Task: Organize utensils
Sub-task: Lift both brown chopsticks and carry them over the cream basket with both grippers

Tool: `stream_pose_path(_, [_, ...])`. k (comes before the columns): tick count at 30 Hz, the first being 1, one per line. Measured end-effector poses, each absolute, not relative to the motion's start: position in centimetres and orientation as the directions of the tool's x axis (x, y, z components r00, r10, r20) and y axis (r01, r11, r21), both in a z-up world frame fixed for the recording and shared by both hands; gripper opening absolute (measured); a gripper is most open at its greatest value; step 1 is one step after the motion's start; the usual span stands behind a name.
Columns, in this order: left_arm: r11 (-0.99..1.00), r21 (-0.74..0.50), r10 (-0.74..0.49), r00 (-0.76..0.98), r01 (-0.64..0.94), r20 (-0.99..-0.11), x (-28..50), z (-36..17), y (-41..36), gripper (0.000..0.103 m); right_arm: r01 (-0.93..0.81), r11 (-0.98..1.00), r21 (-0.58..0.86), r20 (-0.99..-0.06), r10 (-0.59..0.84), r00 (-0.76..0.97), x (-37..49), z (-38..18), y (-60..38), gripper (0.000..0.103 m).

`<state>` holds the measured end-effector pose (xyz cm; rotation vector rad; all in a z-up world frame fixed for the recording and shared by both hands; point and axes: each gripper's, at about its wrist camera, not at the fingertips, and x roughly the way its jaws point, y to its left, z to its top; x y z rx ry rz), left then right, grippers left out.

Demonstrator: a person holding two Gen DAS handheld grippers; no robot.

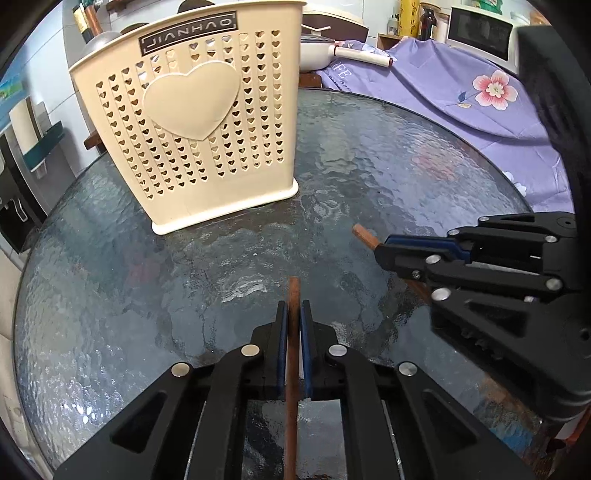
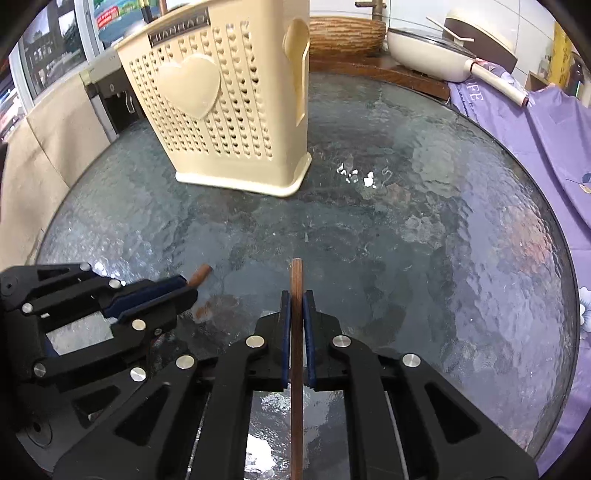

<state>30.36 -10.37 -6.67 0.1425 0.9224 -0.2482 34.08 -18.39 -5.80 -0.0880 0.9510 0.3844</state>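
Note:
A cream utensil holder (image 1: 192, 122) with heart-shaped holes stands upright at the back of the round glass table (image 1: 388, 155). At the bottom of the left wrist view, my left gripper (image 1: 294, 306) is shut on a brown wooden chopstick (image 1: 293, 290), whose tip pokes out past the blue pads. To its right, my right gripper (image 1: 382, 251) is shut on a second chopstick (image 1: 364, 234). The right wrist view shows the same: my right gripper (image 2: 296, 295) clamps its chopstick (image 2: 297, 273), my left gripper (image 2: 188, 288) holds the other chopstick (image 2: 201, 275), and the holder (image 2: 229, 110) stands beyond.
A purple floral cloth (image 1: 461, 85) drapes over the table's far right edge. A white pan (image 2: 424, 51) with a long handle sits behind the table, and a microwave (image 1: 480, 29) stands further back. Bare glass lies between the grippers and the holder.

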Motion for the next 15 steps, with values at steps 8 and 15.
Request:
stream_pose_path(8, [0.962, -0.055, -0.220, 0.639, 0.268, -0.737, 29.1, -2.9, -8.3, 0.007, -0.380, 0.912, 0.152, -0.713, 0.367, 0.598, 32.7, -1.6, -19.8, 0.007])
stream_pose_path(15, [0.958, -0.118, -0.275, 0.725, 0.261, -0.631, 26.9, 2.9, -5.4, 0.007, -0.436, 0.870, 0.229, -0.596, 0.480, 0.644, 30.7, 3.4, -21.6, 0.007])
